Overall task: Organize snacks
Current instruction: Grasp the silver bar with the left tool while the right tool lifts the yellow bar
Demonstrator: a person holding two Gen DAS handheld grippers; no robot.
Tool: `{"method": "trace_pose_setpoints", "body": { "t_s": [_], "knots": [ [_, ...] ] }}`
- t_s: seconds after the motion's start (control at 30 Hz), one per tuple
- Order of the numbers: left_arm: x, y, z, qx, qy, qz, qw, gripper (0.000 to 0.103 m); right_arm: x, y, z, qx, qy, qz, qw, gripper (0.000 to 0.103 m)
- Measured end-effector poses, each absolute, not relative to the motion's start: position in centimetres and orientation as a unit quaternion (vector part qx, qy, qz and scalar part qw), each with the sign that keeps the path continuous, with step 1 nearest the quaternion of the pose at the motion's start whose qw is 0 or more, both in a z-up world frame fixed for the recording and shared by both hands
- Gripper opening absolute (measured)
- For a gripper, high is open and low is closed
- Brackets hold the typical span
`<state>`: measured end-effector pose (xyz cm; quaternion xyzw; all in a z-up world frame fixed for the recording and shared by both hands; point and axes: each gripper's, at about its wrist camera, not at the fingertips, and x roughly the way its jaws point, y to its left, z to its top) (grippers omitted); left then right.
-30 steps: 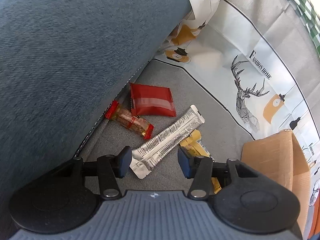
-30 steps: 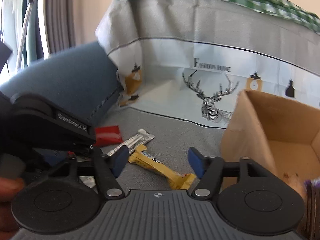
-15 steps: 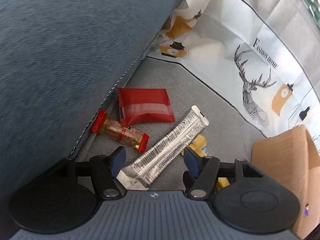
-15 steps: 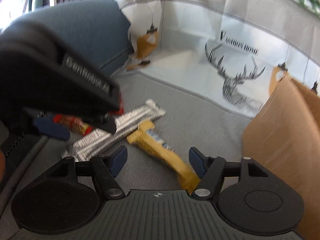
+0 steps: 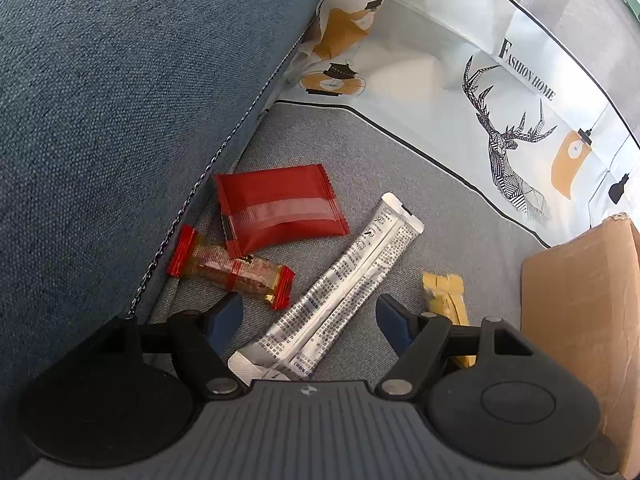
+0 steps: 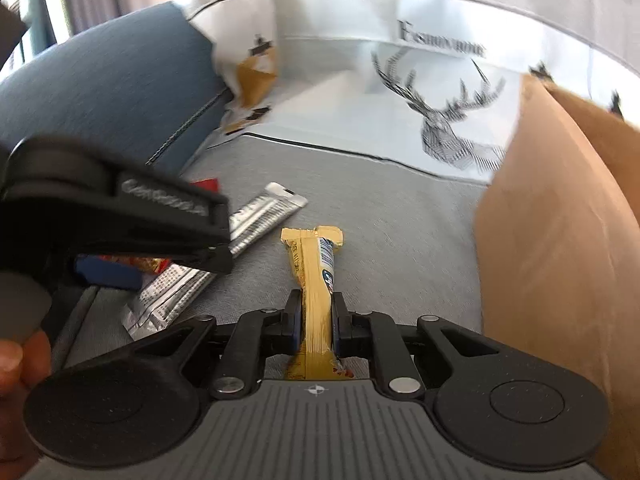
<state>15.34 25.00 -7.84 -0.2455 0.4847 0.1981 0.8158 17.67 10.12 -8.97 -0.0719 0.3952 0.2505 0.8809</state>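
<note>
Right gripper (image 6: pixel 316 322) is pinching the yellow bar (image 6: pixel 314 280) near its close end, on the grey cushion (image 5: pixel 360 152) by the cardboard box (image 6: pixel 560 240) at 3 o'clock. Left gripper (image 5: pixel 308 316) has just been opening, jaws straddling the silver stick pack (image 5: pixel 344 284) without touching. Both are looking light, crinkly and slippery, so gripping mid-body seems safest.

Left gripper (image 5: pixel 308 316) jaws apart, just been opening, blue pads either side of the silver stick sachet (image 5: pixel 340 288) without pressing it; sachet lies diagonally on the grey cushion (image 5: pixel 360 160). Left of the sachet: red-ended bar (image 5: pixel 232 270), its upper part under the red packet (image 5: pixel 280 210). Right of the sachet: yellow wrapper (image 5: pixel 444 294), then cardboard box (image 5: pixel 580 300); deer-print cloth (image 5: pixel 500 120) beyond
</note>
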Motion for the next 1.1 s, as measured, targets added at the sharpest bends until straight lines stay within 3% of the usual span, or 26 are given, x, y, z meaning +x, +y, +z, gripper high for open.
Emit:
{"method": "trace_pose_setpoints", "body": {
  "t_s": [0.3, 0.4, 0.5, 0.57, 0.6, 0.7, 0.87, 0.97, 1.1],
  "knots": [
    [16.2, 22.6, -8.3, -0.138, 0.504, 0.186, 0.832, 0.077, 18.4, 9.6, -9.3, -0.037, 0.438, 0.244, 0.864, 0.015],
    [16.2, 22.1, -8.6, -0.111, 0.503, 0.19, 0.836, 0.07, 18.6, 9.8, -9.2, -0.04, 0.438, 0.244, 0.864, 0.016],
    [15.9, 22.0, -8.5, -0.105, 0.496, 0.19, 0.84, 0.052, 18.8, 10.0, -9.2, -0.039, 0.439, 0.243, 0.864, 0.016],
    [15.7, 21.9, -8.3, -0.106, 0.497, 0.187, 0.841, 0.033, 19.0, 10.0, -9.1, -0.04, 0.439, 0.242, 0.864, 0.016],
    [15.7, 21.9, -8.1, -0.108, 0.499, 0.185, 0.839, 0.031, 19.0, 9.9, -9.1, -0.039, 0.439, 0.241, 0.865, 0.016],
    [15.6, 21.7, -7.9, -0.119, 0.506, 0.176, 0.836, 0.031, 19.0, 9.9, -9.0, -0.037, 0.439, 0.24, 0.865, 0.016],
    [16.0, 21.5, -8.3, -0.11, 0.505, 0.181, 0.837, 0.043, 19.0, 10.1, -9.0, -0.04, 0.439, 0.239, 0.865, 0.016],
    [16.2, 21.4, -8.4, -0.104, 0.502, 0.185, 0.838, 0.043, 19.0, 10.1, -9.1, -0.042, 0.441, 0.239, 0.864, 0.016],
    [16.3, 21.5, -8.2, -0.11, 0.497, 0.186, 0.84, 0.03, 18.9, 10.2, -9.1, -0.047, 0.438, 0.241, 0.865, 0.015]
  ]
}}
